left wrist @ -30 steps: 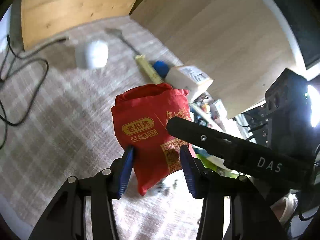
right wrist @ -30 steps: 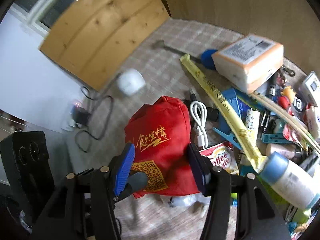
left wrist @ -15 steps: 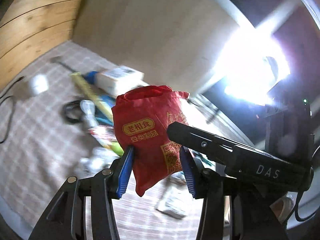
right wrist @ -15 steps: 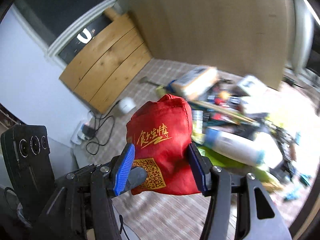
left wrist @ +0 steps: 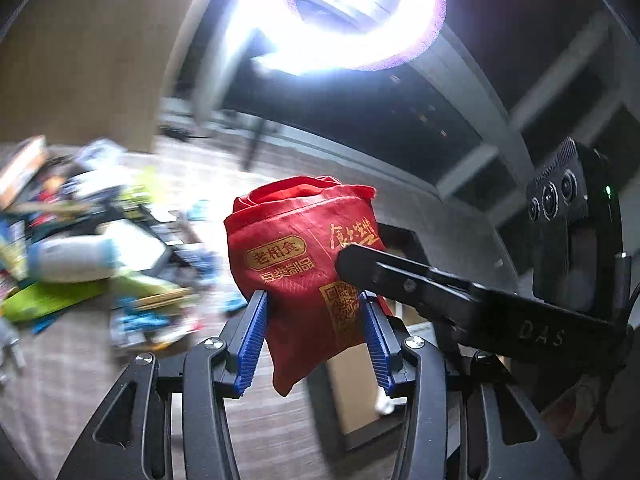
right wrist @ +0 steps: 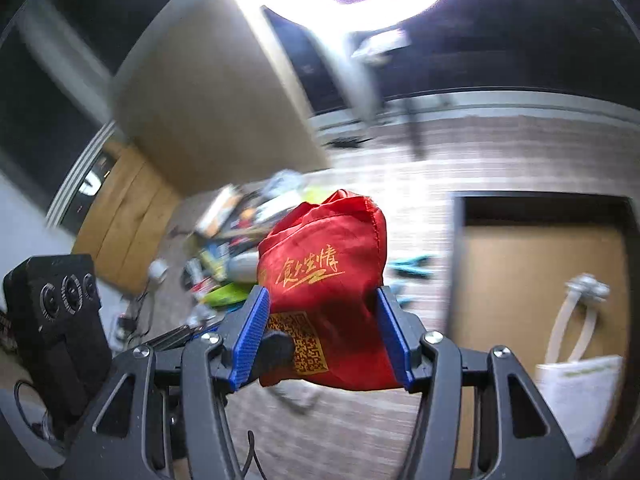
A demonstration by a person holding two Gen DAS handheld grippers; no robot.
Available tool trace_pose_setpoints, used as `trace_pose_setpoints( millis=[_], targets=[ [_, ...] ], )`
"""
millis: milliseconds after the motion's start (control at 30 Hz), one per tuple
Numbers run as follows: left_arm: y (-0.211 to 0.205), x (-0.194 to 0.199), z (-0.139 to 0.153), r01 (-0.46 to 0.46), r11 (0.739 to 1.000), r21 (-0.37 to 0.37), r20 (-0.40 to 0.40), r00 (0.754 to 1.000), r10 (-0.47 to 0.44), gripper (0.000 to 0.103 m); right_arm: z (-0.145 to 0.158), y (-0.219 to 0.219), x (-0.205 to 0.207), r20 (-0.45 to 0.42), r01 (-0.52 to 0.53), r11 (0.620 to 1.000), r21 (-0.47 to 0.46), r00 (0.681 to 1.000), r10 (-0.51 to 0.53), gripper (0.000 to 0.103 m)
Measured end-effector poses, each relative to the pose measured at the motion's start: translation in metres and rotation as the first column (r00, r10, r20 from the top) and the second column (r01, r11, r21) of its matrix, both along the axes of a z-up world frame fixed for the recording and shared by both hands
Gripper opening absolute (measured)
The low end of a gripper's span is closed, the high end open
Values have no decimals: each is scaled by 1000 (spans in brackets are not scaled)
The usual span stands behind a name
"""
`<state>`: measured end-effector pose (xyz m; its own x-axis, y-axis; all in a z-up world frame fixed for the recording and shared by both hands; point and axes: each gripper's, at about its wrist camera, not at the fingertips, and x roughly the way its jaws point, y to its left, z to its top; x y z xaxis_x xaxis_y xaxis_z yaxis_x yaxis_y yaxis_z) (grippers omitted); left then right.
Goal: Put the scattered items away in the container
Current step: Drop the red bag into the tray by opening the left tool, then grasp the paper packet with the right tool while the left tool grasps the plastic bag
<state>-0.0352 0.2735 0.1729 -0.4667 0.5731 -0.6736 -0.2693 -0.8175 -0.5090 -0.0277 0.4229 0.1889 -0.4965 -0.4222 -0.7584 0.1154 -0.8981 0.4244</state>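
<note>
The red bag [left wrist: 304,268] hangs in the air, pinched from both sides: the left gripper [left wrist: 314,338] clamps its lower half and the right gripper [right wrist: 320,334] squeezes its body. A second ago it sat low over the clutter pile [left wrist: 92,256]; now that pile lies away at 9 o'clock, so the carry toward the container looks underway. The open box [right wrist: 540,280], at 3 o'clock in the right view, holds a white tote [right wrist: 576,376] with pale handles.

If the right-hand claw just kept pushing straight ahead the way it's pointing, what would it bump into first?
Nothing new: the right gripper already squeezes the red bag, which fills its line. Beyond the bag lies checked floor cloth; depth is unclear.
</note>
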Motion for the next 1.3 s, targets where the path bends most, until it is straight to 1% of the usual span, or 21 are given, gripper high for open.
trace_pose_setpoints(
  millis=[100,133,200,267,367,433,500,600,733,833,867,900,967,1000,1033,1100,1167,1200,1300],
  targets=[
    [47,-11,6,66,997,-26,-7,998,-66,43,1,42,6,-8,81,996,27,997,-81,54],
    [59,-13,6,82,996,-40,-3,997,-82,43,1,52,7,-12,101,994,43,995,-101,55],
    [79,-13,6,107,993,-58,16,994,-106,42,0,81,11,-27,177,981,74,984,-175,55],
    [90,-6,8,131,988,-82,2,991,-132,41,-1,104,14,-41,217,974,60,976,-215,55],
    [92,4,8,162,979,-121,-12,986,-165,41,-5,122,19,-50,230,972,36,972,-228,55],
    [83,4,6,151,981,-121,4,988,-152,41,-12,126,20,-49,221,975,31,974,-219,55],
    [68,4,4,131,983,-125,21,991,-130,41,-18,121,18,-42,192,981,26,981,-191,55],
    [37,6,1,107,980,-166,24,994,-105,41,-25,104,15,-32,122,992,42,992,-121,55],
    [-27,12,-4,35,972,-233,20,999,-31,41,-26,68,19,-71,-5,995,99,997,12,55],
    [-87,16,-10,-40,954,-298,18,999,48,42,-29,33,22,-98,-118,981,152,986,134,56],
    [-105,18,-13,-62,944,-324,18,997,71,42,-32,18,25,-96,-168,971,171,978,187,57],
    [-127,20,-17,-87,931,-355,21,995,101,42,-35,3,26,-85,-217,958,187,968,236,62],
    [-162,23,-25,-123,910,-396,33,988,148,42,-45,-25,28,-50,-311,926,215,943,329,67],
    [-177,25,-30,-134,902,-411,40,986,164,45,-50,-38,30,-35,-353,907,228,928,370,67],
    [-191,26,-36,-135,895,-425,48,984,171,47,-56,-52,32,-18,-399,884,244,909,415,67],
    [-214,29,-50,-126,879,-461,70,982,177,48,-69,-81,37,17,-493,824,279,861,509,67],
    [-231,31,-64,-101,865,-491,94,981,168,49,-85,-111,39,61,-577,752,318,804,591,68],
    [-238,32,-71,-90,860,-503,107,981,165,50,-90,-120,40,78,-595,731,333,790,608,68],
    [-252,32,-90,-49,848,-528,150,977,150,54,-108,-149,40,143,-663,654,363,733,664,68]
  ],
)
